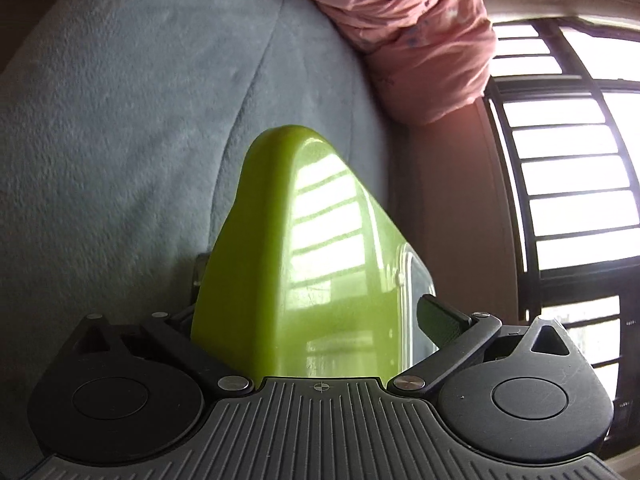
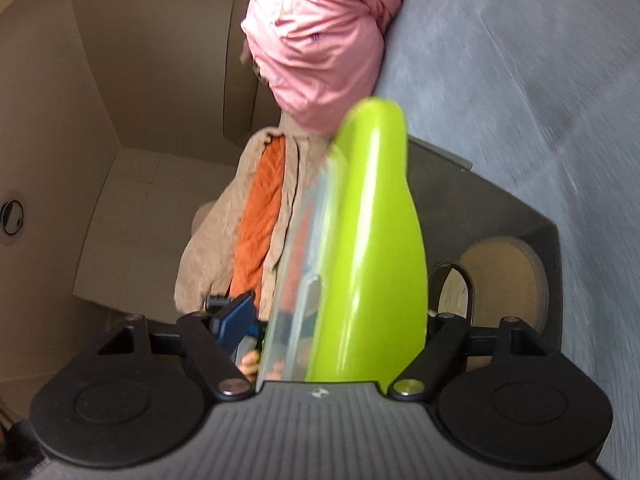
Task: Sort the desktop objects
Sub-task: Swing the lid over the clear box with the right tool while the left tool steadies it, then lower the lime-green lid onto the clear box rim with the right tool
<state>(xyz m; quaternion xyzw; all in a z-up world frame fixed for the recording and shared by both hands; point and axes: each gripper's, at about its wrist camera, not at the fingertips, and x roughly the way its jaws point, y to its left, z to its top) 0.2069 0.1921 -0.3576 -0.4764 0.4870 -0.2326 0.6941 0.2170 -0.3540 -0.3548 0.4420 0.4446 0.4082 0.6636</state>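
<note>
A lime-green lidded box (image 1: 280,248) with a clear base stands on edge between the fingers of my left gripper (image 1: 316,312). Its jaws stand wide. The dark right pad (image 1: 440,320) sits beside the clear wall, and the left finger is hidden behind the lid. In the right wrist view the same green box (image 2: 372,248) also fills my right gripper (image 2: 340,320). There the blue left pad (image 2: 234,322) lies close to the clear side and the right finger is hidden by the lid. Whether these pads press on the box is unclear.
A person's pink sleeve (image 1: 420,32) and forearm reach in from above. A grey blanket (image 1: 120,120) lies behind the box. A dark grey bin (image 2: 500,216) sits right of the box. Tan and orange cloth (image 2: 256,220) hangs at the left. A barred window (image 1: 568,180) is on the right.
</note>
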